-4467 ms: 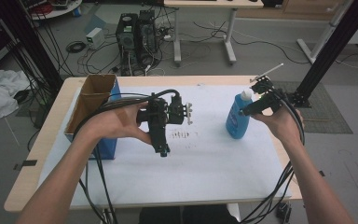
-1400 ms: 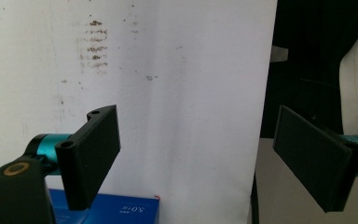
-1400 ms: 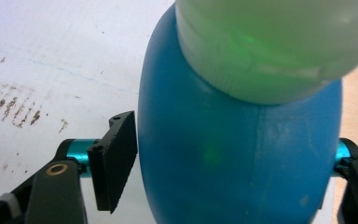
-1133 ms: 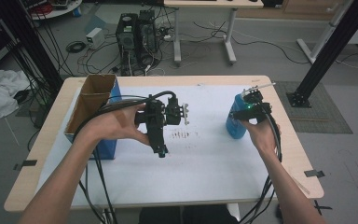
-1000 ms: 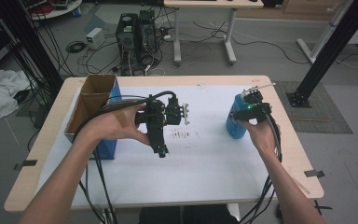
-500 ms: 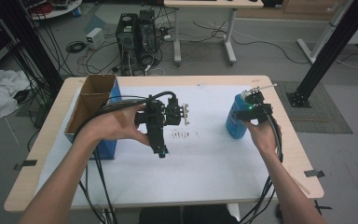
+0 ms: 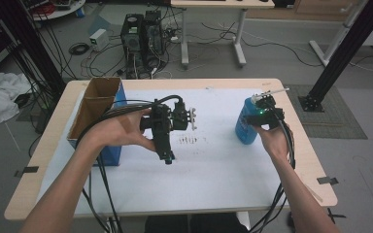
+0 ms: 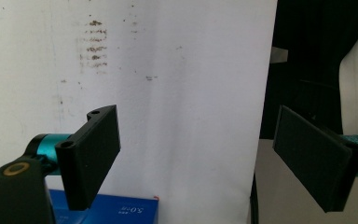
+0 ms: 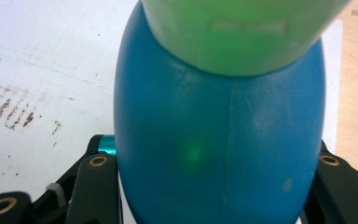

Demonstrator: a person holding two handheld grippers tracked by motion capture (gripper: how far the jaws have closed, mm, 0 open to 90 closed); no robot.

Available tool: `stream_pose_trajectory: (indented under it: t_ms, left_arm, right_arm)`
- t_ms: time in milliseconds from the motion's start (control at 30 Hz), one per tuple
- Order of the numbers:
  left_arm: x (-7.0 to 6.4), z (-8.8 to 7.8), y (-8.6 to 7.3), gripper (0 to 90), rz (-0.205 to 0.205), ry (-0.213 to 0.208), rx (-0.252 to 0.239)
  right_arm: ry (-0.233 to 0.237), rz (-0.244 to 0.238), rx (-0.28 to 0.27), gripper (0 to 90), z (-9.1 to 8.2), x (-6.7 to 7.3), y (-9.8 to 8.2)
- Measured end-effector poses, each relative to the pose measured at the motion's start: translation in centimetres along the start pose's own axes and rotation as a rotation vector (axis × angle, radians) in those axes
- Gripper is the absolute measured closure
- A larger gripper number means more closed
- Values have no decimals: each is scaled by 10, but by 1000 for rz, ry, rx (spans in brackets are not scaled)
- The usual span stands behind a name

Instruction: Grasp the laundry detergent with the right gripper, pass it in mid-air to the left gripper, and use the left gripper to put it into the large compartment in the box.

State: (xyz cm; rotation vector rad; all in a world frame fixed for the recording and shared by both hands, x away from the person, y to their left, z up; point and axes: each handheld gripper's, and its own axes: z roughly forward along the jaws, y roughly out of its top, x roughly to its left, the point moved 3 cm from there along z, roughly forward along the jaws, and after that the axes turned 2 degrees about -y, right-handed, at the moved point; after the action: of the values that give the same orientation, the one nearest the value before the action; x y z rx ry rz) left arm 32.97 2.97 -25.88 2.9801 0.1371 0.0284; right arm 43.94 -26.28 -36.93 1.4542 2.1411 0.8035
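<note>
Right tool clamped on the blue bottle, its jaws having just closed.
The bottle stands upright at the table's right side; lift it straight, keeping the squeeze gentle. Left tool hovers, jaws apart.

- The left gripper is held over the middle of the table, jaws pointing toward the near edge and standing wide apart with nothing between them.
- The right gripper, far right, has just closed its jaws on the blue bottle.
</note>
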Motion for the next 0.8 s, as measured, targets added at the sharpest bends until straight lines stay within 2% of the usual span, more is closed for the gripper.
stream_pose_trajectory:
  t_ms: [200, 300, 433, 533, 633, 800]
  left_arm:
    - [1, 0, -1, 149, -4, 0, 1]
    - [1, -1, -2, 149, -4, 0, 2]
    - [2, -3, -2, 149, -11, 2, 1]
    - [3, -5, -3, 149, -15, 5, 1]
    - [4, -6, -3, 149, -17, 8, -2]
    - [6, -8, -4, 149, -23, 15, -10]
  right_arm:
    - [4, -11, -3, 459, 0, 0, 0]
    - [4, -32, -3, 459, -1, 2, 0]
    - [29, -50, -7, 459, -2, 5, 0]
    - [64, -63, -15, 459, -5, 8, 1]
    - [83, -101, -18, 459, -9, 12, 2]
    - [115, -195, -24, 459, -19, 22, 9]
